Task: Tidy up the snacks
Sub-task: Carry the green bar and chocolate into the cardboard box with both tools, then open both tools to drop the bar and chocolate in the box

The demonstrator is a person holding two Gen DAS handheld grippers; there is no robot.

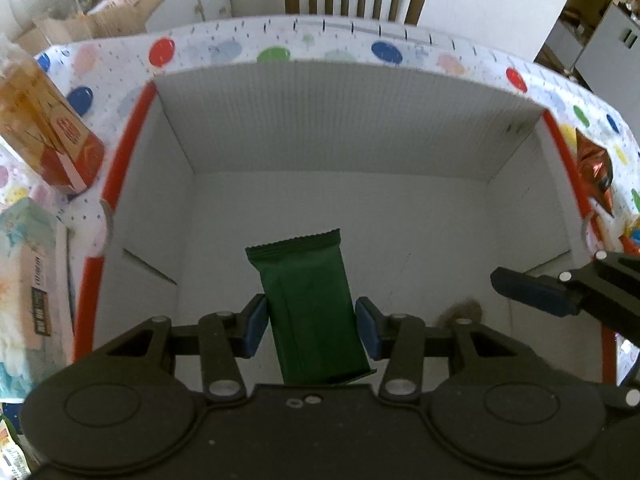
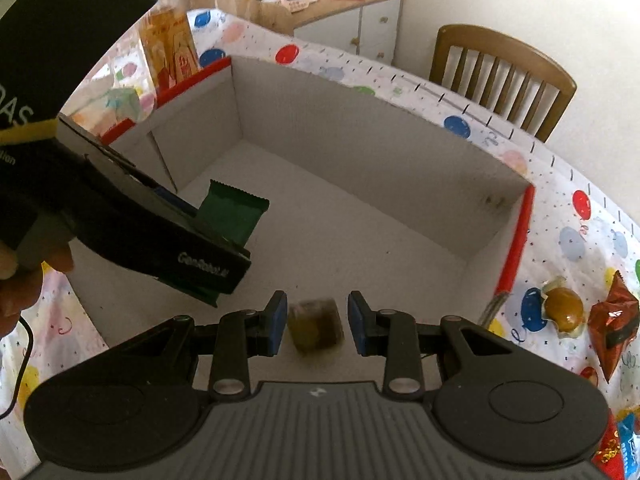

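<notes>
The left gripper (image 1: 310, 330) clamps a green snack bar (image 1: 312, 312) over the empty white box (image 1: 340, 120), ready to drop it inside. The right gripper (image 2: 317, 324) brackets a small brown snack (image 2: 316, 326); contact unclear.

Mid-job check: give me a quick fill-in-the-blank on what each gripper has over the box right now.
The left gripper holds a ____ snack packet.
Both grippers are above the open white ____.
Between the right gripper's pads sits a small ____ snack.
A wooden ____ stands beyond the table's far edge.

Missing words: green; box; brown; chair
</notes>
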